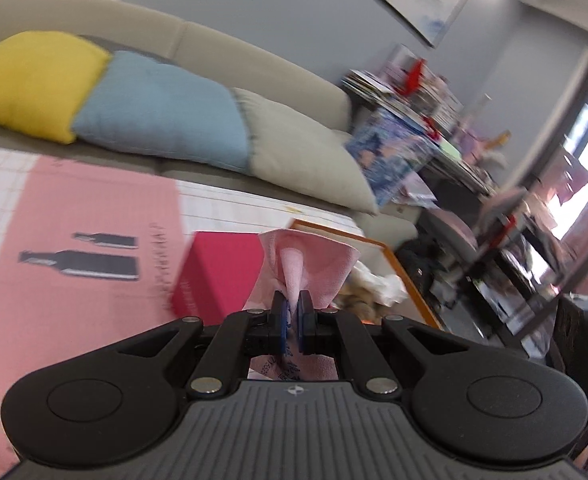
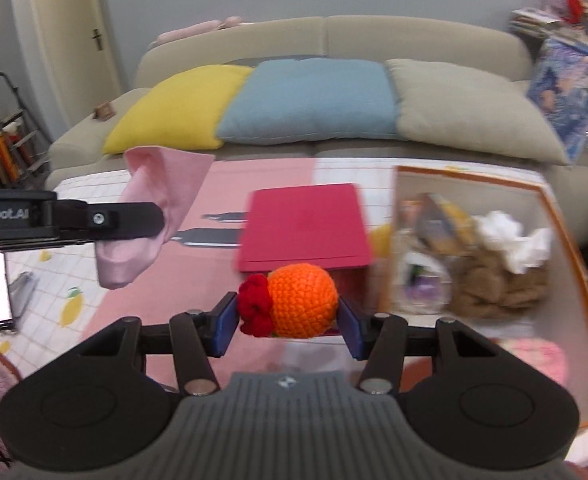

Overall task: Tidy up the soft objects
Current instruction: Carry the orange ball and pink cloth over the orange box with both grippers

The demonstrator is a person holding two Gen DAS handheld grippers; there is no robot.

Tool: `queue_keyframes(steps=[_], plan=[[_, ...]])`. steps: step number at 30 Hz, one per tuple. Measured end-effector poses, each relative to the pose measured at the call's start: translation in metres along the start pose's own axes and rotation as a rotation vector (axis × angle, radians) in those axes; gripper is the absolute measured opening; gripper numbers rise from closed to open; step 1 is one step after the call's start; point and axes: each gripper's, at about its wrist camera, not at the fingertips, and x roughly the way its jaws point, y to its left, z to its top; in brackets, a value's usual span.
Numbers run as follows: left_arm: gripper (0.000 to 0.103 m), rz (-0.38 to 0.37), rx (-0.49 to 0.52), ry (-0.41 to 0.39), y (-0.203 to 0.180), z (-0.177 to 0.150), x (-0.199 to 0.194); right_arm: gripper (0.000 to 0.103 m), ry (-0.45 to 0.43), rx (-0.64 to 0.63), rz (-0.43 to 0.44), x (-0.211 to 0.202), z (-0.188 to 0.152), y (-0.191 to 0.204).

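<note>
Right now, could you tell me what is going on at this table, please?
A person holds a gripper in each hand. The left gripper is shut on a pink cloth, held above the table. The right gripper clasps an orange crocheted ball in front of the red box. A tray of soft things sits to the right.

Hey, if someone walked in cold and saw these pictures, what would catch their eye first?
Probably the orange crocheted ball with its red flower, squeezed in the right gripper above the table. Next, the pink cloth pinched in the shut left gripper. Behind, yellow, blue and beige cushions line the sofa.
</note>
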Motion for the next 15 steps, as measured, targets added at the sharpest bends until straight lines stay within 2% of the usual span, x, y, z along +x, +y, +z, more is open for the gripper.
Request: queue_keyframes(steps=[7, 15], plan=[[0.005, -0.066, 0.127, 0.063, -0.049, 0.003, 0.032, 0.053, -0.003, -0.017, -0.117, -0.02, 0.0, -0.045], [0.005, -0.116, 0.297, 0.192, -0.109, -0.001, 0.085, 0.053, 0.046, -0.039, -0.241, -0.027, -0.001, -0.09]])
